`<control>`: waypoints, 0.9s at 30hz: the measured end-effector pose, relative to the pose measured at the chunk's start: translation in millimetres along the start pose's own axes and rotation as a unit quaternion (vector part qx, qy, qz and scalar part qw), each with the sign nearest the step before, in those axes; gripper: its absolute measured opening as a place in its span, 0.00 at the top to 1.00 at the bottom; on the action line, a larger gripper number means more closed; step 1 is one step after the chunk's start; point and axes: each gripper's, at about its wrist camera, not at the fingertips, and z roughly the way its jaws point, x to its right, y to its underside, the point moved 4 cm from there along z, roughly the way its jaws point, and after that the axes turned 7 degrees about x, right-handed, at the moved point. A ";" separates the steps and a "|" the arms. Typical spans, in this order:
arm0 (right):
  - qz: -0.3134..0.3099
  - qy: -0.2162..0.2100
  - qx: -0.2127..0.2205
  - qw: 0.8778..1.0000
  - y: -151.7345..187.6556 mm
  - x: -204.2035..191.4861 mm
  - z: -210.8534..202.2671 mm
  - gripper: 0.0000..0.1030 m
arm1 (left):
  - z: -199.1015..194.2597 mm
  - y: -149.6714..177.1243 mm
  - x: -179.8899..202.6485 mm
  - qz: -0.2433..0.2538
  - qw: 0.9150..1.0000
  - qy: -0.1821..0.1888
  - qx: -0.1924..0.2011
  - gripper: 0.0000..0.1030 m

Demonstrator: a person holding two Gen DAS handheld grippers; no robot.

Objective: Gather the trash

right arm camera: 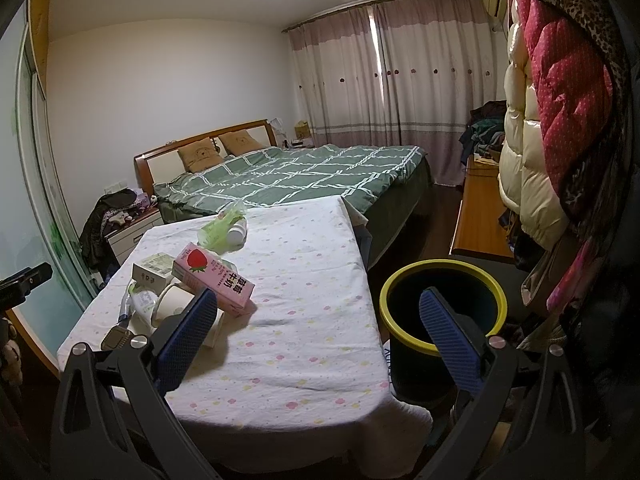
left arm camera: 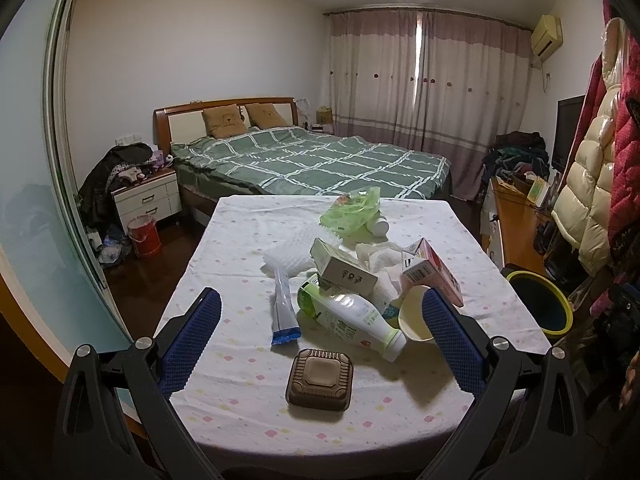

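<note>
Trash lies heaped on the clothed table [left arm camera: 248, 408]: a brown square plastic tray [left arm camera: 320, 380], a white-green bottle [left arm camera: 352, 320], a blue-white wrapper [left arm camera: 284, 312], a paper cup [left arm camera: 414, 318], a pink strawberry milk carton [left arm camera: 434, 272] [right arm camera: 214, 282], a small white-green box [left arm camera: 344, 268], white foam net [left arm camera: 288, 258], tissue [left arm camera: 380, 254] and a green plastic bag [left arm camera: 352, 212] [right arm camera: 220, 228]. A black bin with a yellow rim [right arm camera: 442, 312] [left arm camera: 538, 304] stands right of the table. My left gripper [left arm camera: 320, 304] is open above the heap's near side. My right gripper [right arm camera: 318, 302] is open, straddling the table's right edge and the bin.
A green checked bed [left arm camera: 312, 160] lies beyond the table [right arm camera: 300, 352]. A white nightstand [left arm camera: 146, 198] and a red bucket [left arm camera: 144, 236] stand at the left. Coats [right arm camera: 560, 120] hang at the right above a wooden desk [right arm camera: 476, 216]. A sliding glass door [left arm camera: 36, 200] runs along the left.
</note>
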 end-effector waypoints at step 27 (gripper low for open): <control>0.004 0.002 -0.002 1.000 6.2 0.5 1.2 0.06 | 0.5 -1.0 1.8 0.000 1.000 0.004 -0.005 0.04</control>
